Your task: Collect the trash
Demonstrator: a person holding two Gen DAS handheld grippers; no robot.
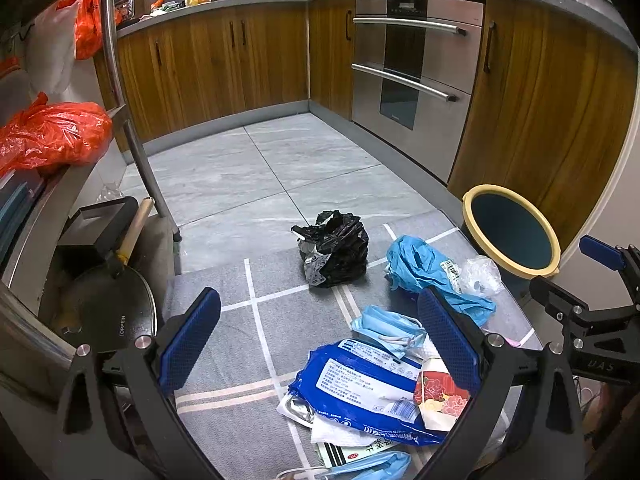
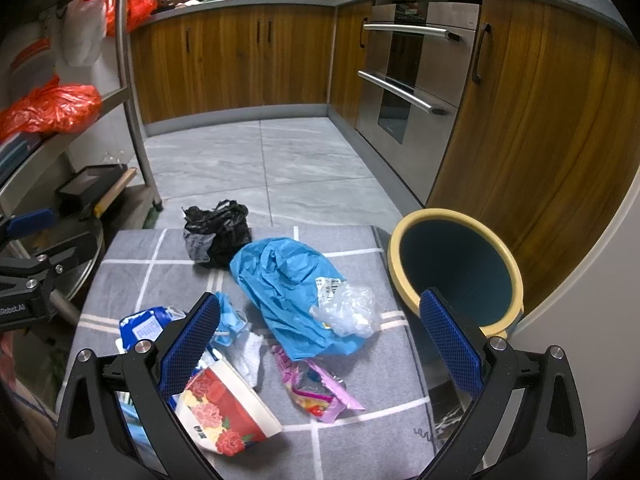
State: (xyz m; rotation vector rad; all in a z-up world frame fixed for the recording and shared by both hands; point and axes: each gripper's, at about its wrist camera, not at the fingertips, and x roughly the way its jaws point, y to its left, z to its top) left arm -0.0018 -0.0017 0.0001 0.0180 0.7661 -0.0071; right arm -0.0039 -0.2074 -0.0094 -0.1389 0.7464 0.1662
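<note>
Both tools, left (image 1: 320, 344) and right (image 2: 320, 340), are held apart, empty. Blue bag (image 2: 288, 284) beside bin (image 2: 516, 280) is best pinched at a raised fold.

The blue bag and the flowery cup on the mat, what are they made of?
The blue bag looks like thin, slightly shiny plastic film: it is crumpled into soft folds that catch the light. The flowery cup is probably printed paper or card, with a matte surface and a thin pale rim, though that is hard to confirm.
</note>
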